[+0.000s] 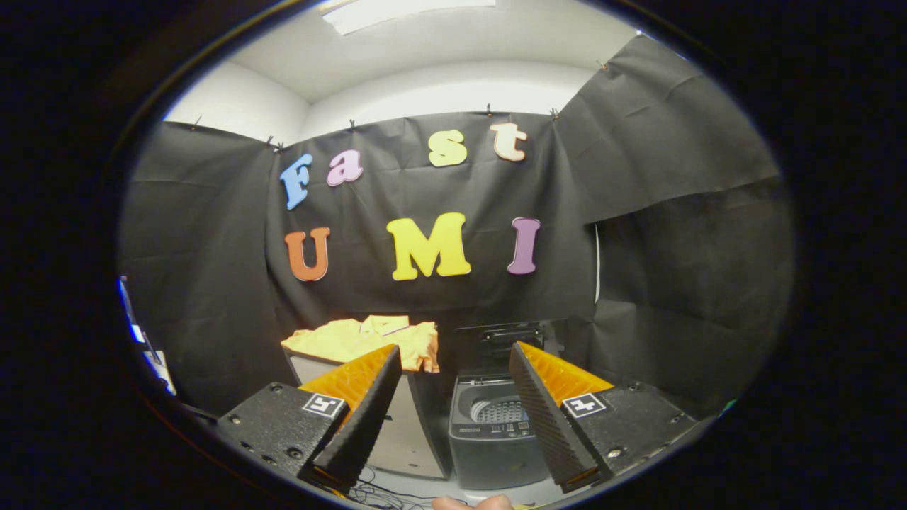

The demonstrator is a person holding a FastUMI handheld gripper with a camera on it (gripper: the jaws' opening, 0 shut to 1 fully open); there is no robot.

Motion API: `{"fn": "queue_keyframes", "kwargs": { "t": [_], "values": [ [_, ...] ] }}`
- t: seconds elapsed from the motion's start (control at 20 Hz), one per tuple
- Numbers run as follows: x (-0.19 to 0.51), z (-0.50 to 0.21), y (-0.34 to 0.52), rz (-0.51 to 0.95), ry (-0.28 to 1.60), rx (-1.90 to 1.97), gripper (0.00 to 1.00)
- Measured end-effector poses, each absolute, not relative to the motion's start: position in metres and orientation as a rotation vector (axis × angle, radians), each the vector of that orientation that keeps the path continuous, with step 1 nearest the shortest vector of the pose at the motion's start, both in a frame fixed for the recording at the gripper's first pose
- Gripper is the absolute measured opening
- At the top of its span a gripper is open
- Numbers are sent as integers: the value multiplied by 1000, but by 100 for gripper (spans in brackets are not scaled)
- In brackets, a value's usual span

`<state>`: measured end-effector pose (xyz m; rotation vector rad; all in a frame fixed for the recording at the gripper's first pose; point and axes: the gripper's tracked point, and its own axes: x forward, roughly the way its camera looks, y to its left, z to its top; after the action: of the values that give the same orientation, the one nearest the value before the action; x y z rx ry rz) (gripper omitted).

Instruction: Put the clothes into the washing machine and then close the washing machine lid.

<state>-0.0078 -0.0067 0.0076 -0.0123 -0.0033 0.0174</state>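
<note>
A folded yellow cloth garment [366, 338] was seen lying on a pale box-like stand [407, 432] well beyond the gripper [455, 354], whose fingers were spread wide with nothing between them. A small dark grey plastic washing machine [490, 433], lid raised, was seen between and beyond the fingers, just beside the stand; its panel writing could not be read. A fingertip [473, 503] was glimpsed beneath the gripper.
</note>
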Motion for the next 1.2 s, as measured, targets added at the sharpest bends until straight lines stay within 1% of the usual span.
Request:
{"fn": "queue_keyframes", "kwargs": {
  "t": [0.4, 0.85, 1.2],
  "values": [
    [5, 4, 14, 0, 12, -32, 97],
    [43, 20, 96, -11, -10, -57, 97],
    [88, 43, 153, 41, 4, -60, 97]
  ]
}}
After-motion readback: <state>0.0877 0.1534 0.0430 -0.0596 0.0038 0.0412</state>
